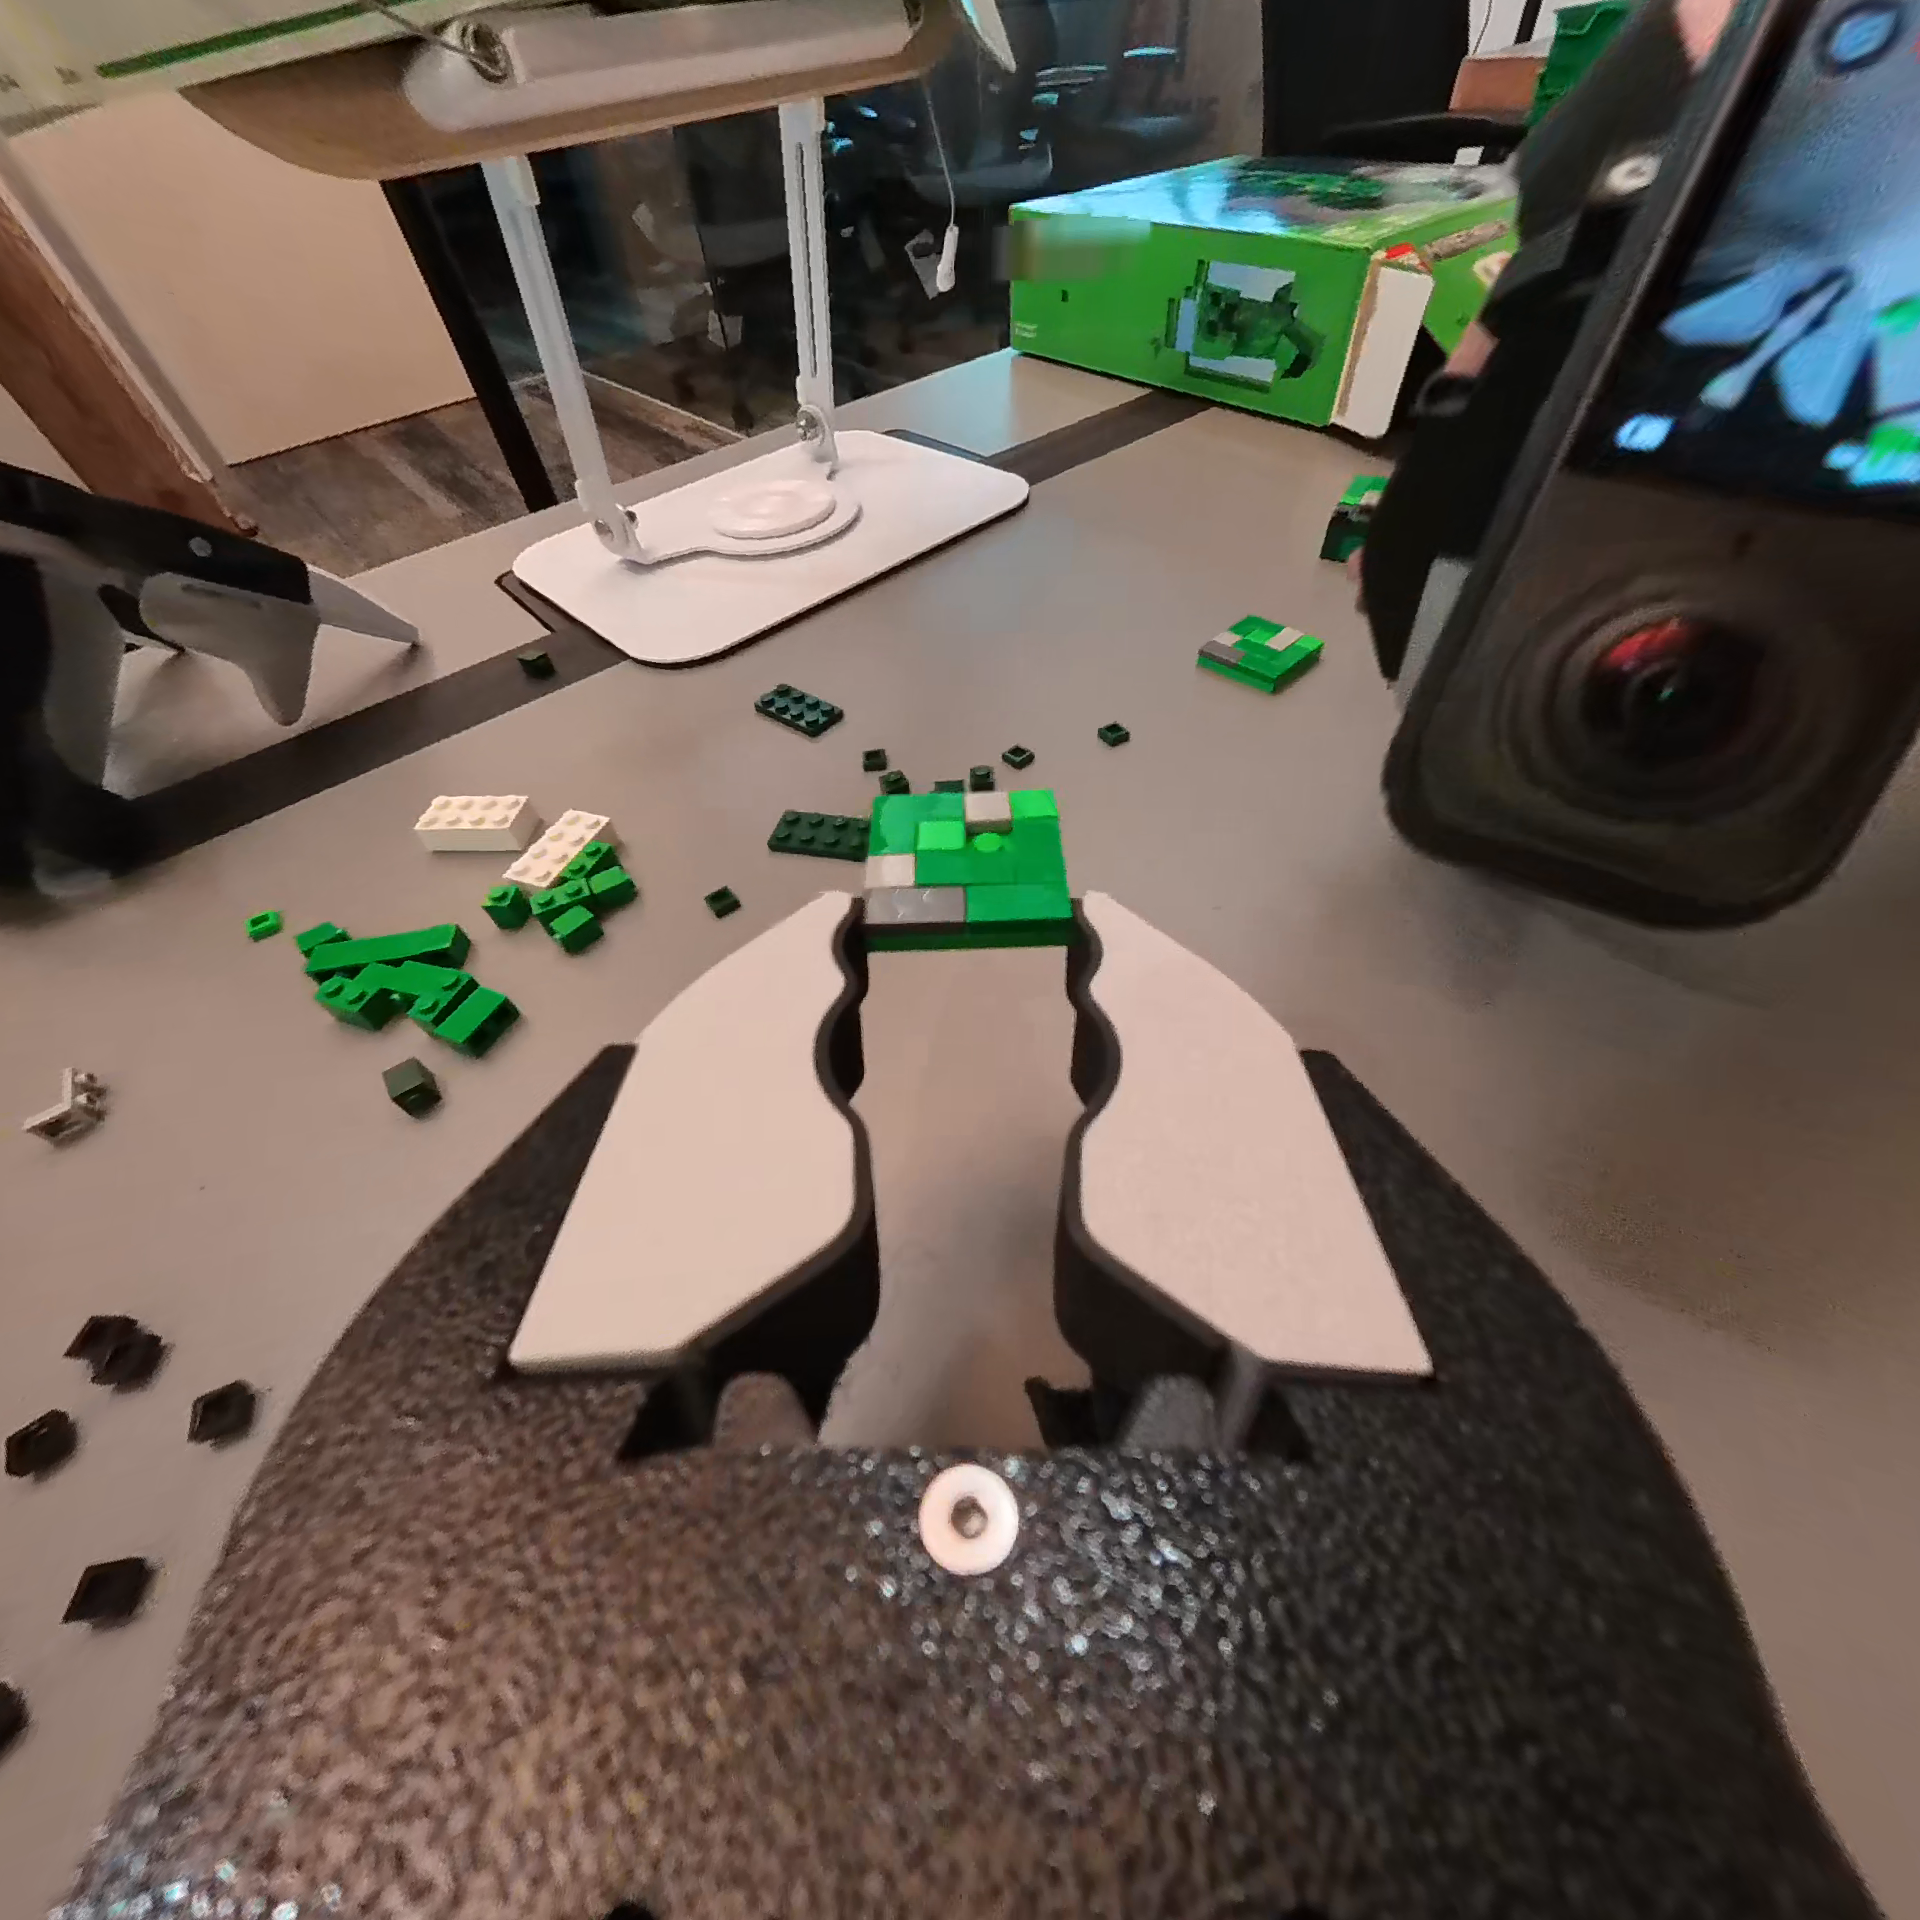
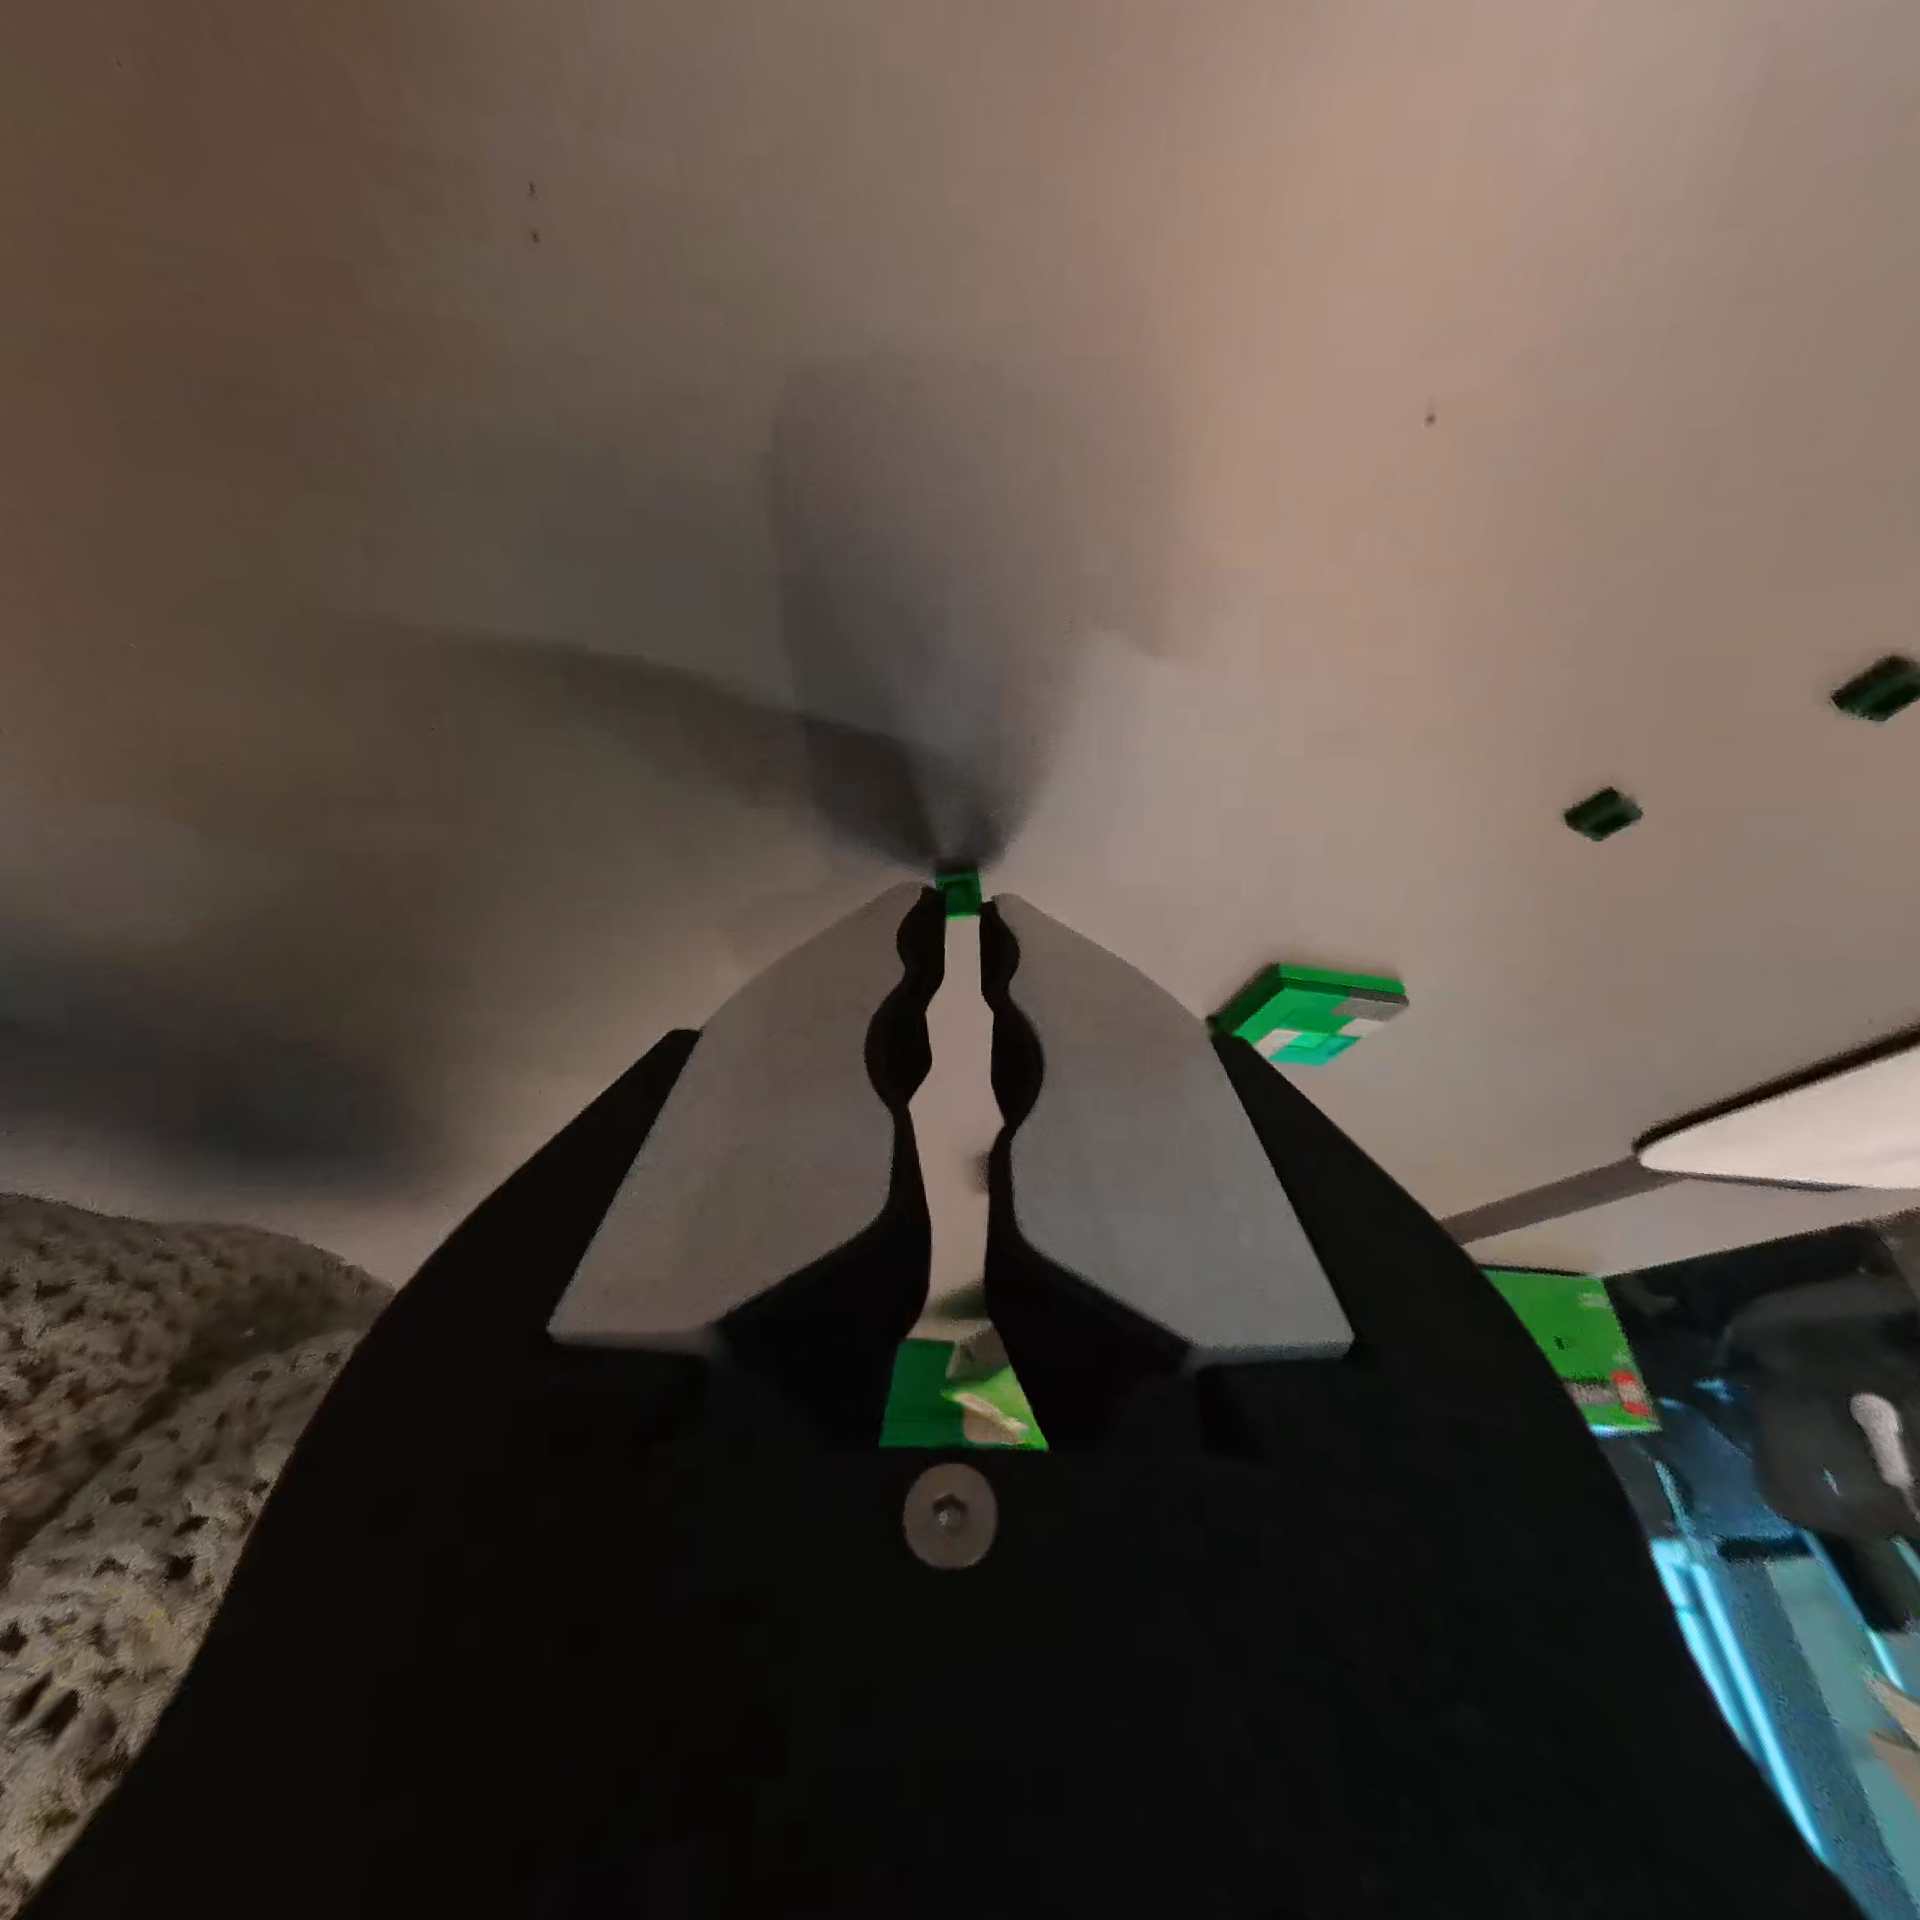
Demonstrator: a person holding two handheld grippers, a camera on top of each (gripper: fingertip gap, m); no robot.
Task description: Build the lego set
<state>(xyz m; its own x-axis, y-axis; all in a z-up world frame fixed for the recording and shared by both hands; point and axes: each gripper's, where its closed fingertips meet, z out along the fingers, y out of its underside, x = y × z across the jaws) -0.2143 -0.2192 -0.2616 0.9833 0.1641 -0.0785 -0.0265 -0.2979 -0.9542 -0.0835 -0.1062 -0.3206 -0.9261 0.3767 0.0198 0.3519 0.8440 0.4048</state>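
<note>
green tiles in several shades, with a few grey and white ones, cover the flat square lego panel (image 1: 971, 868), which lies on the grey table (image 1: 1195, 1039) clamped at its near edge by the left gripper (image 1: 968, 925). loose green bricks (image 1: 416, 977) lie to its left, a smaller tiled panel (image 1: 1259, 651) far right, the green set box (image 1: 1216, 291) beyond. right wrist view: the right gripper (image 2: 961, 902), tips nearly together, pinches a small green piece (image 2: 958, 894) over the table (image 2: 520, 416); the smaller panel (image 2: 1311, 1013) sits at right.
</note>
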